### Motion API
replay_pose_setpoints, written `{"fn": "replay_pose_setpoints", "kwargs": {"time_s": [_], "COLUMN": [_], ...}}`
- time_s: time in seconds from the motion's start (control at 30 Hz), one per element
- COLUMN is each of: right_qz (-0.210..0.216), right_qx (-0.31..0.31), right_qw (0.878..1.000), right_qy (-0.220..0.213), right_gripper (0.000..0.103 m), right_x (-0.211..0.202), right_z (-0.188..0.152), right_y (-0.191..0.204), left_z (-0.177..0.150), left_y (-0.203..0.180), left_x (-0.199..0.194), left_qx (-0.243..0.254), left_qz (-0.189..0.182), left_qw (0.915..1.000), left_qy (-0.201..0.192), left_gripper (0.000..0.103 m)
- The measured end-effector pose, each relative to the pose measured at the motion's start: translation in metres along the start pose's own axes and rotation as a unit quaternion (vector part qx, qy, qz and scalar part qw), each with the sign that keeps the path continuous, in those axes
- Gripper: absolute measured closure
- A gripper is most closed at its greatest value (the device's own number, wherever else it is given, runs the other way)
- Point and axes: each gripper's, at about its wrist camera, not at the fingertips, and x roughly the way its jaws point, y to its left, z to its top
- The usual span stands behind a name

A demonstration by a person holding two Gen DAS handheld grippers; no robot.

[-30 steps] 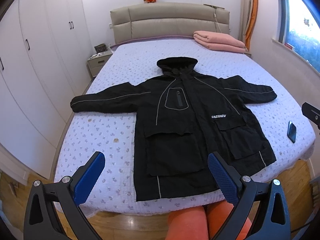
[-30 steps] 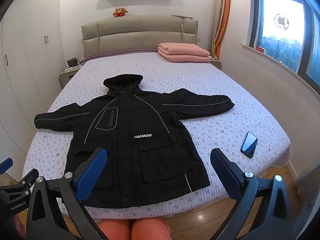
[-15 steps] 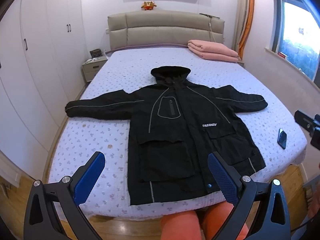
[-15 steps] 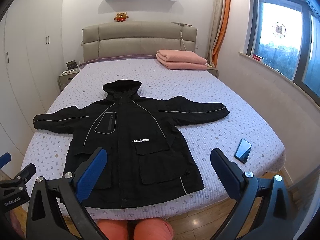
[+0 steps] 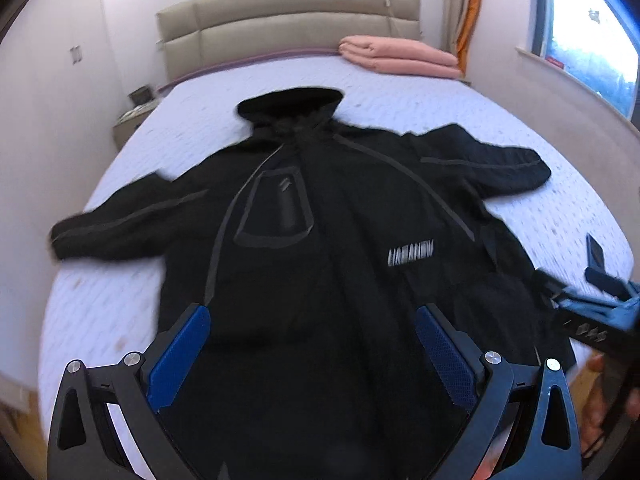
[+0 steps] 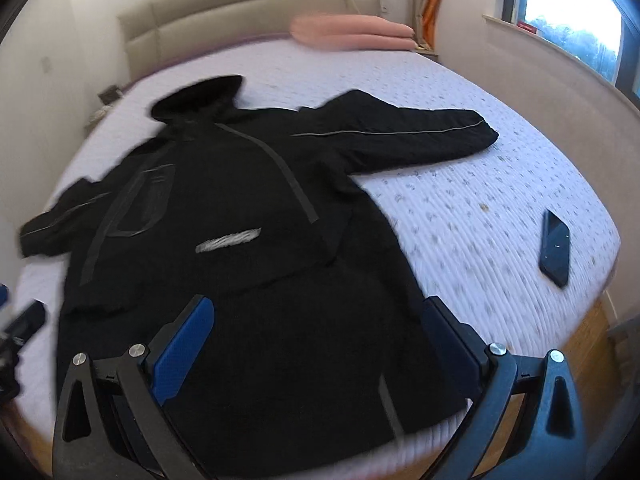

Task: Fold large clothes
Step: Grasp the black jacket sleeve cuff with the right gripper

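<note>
Partly blurred, the black jacket point(image 5: 320, 248) has its hem hidden behind the left gripper point(image 5: 312, 356).

The jacket point(image 6: 256, 264) lies spread on the bed point(image 6: 480, 184), phone point(image 6: 555, 242) at frame right, folded blanket point(image 6: 352, 32) near the headboard point(image 6: 248, 4) at top.

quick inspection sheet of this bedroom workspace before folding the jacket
surface: bed with a pale patterned cover, jacket spread on it
job's things: black hooded jacket lying flat, front up, both sleeves stretched out, unfolded
clutter: dark phone on the bed, apart from the jacket; folded pink blanket by the headboard
grippers: left gripper open over the lower jacket, holding nothing; right gripper open, holding nothing
cables: a thin cord hangs at the headboard
surroundings: window, orange curtain, nightstand
</note>
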Motion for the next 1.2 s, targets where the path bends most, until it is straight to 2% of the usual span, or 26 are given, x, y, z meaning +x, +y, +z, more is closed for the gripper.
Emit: {"fn": "replay_pose_setpoints", "kwargs": {"time_s": [0.03,0.2,0.3,0.33,0.43,0.57,0.67,0.8,0.93,1.1,1.2], "right_qz": [-0.004,-0.012,-0.028,-0.044,-0.054,-0.048,-0.053,-0.033,-0.035,-0.013,0.022], "right_qx": [0.002,0.042,0.073,0.085,0.12,0.204,0.229,0.234,0.235,0.223,0.237], "right_qw": [1.0,0.998,0.994,0.992,0.987,0.973,0.967,0.966,0.964,0.965,0.96], "right_qy": [0.006,0.044,0.075,0.088,0.096,0.099,0.096,0.106,0.123,0.14,0.15], "right_gripper": [0.0,0.004,0.004,0.004,0.003,0.003,0.003,0.003,0.004,0.012,0.021], "right_x": [0.027,0.084,0.094,0.096,0.094,0.093,0.108,0.16,0.212,0.275,0.309], "right_z": [0.012,0.041,0.055,0.064,0.089,0.126,0.148,0.184,0.216,0.25,0.263], "right_y": [-0.004,-0.038,-0.062,-0.074,-0.109,-0.177,-0.221,-0.28,-0.332,-0.396,-0.43], "left_z": [0.011,0.058,0.074,0.079,0.101,0.131,0.153,0.173,0.195,0.209,0.214], "left_y": [-0.006,-0.034,-0.046,-0.05,-0.065,-0.088,-0.123,-0.172,-0.226,-0.285,-0.316], "left_x": [0.015,0.064,0.076,0.078,0.087,0.096,0.112,0.14,0.182,0.238,0.264], "left_qx": [0.002,0.008,0.028,0.033,0.046,0.045,0.05,0.062,0.057,0.038,0.036], "left_qz": [-0.007,-0.054,-0.06,-0.063,-0.086,-0.114,-0.129,-0.127,-0.115,-0.109,-0.104], "left_qw": [1.0,0.9985,0.9973,0.9967,0.993,0.9903,0.9881,0.987,0.9882,0.9876,0.9867], "left_qy": [-0.006,0.007,0.034,0.039,0.066,0.067,0.068,0.076,0.084,0.106,0.119], "left_gripper": [0.001,0.001,0.001,0.001,0.001,0.001,0.001,0.001,0.001,0.001,0.001]}}
